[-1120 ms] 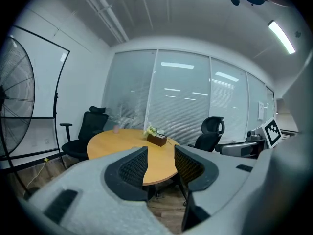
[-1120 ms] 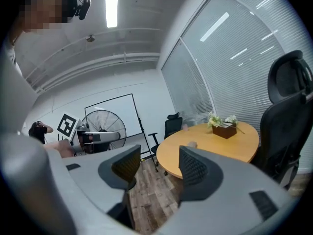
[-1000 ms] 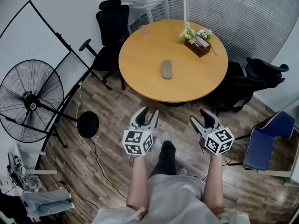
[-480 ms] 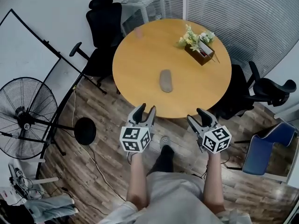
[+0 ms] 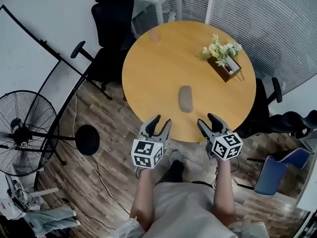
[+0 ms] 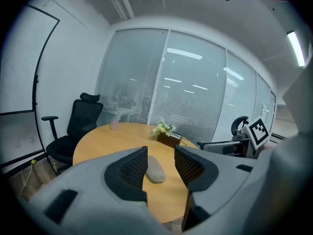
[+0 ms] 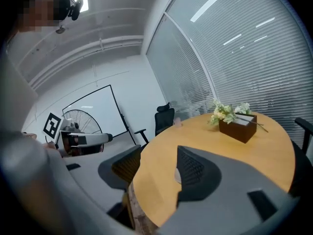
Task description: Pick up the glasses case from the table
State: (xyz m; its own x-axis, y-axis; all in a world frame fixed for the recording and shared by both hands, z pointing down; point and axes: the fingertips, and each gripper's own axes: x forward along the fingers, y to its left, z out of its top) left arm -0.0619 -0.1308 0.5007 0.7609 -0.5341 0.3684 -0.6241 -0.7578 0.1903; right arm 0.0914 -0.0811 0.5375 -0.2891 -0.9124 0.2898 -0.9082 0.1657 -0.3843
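A grey oblong glasses case (image 5: pixel 185 98) lies flat on the round wooden table (image 5: pixel 148 73), toward its near side. In the left gripper view the glasses case (image 6: pixel 156 170) shows through the gap between the jaws, well beyond them. My left gripper (image 5: pixel 162 122) hangs open at the table's near edge, empty. The right gripper (image 5: pixel 208 120) is also open and empty, just over the near rim. In the right gripper view its right jaw covers most of the glasses case (image 7: pixel 178 176).
A dark box of flowers (image 5: pixel 224 57) stands at the table's far right and a small pink cup (image 5: pixel 155 35) at its far edge. Black office chairs (image 5: pixel 113 21) ring the table. A floor fan (image 5: pixel 22 133), a whiteboard stand and cables occupy the left.
Both grippers have come forward from over the floor to the table's near edge, and the glasses case now lies much closer to them.
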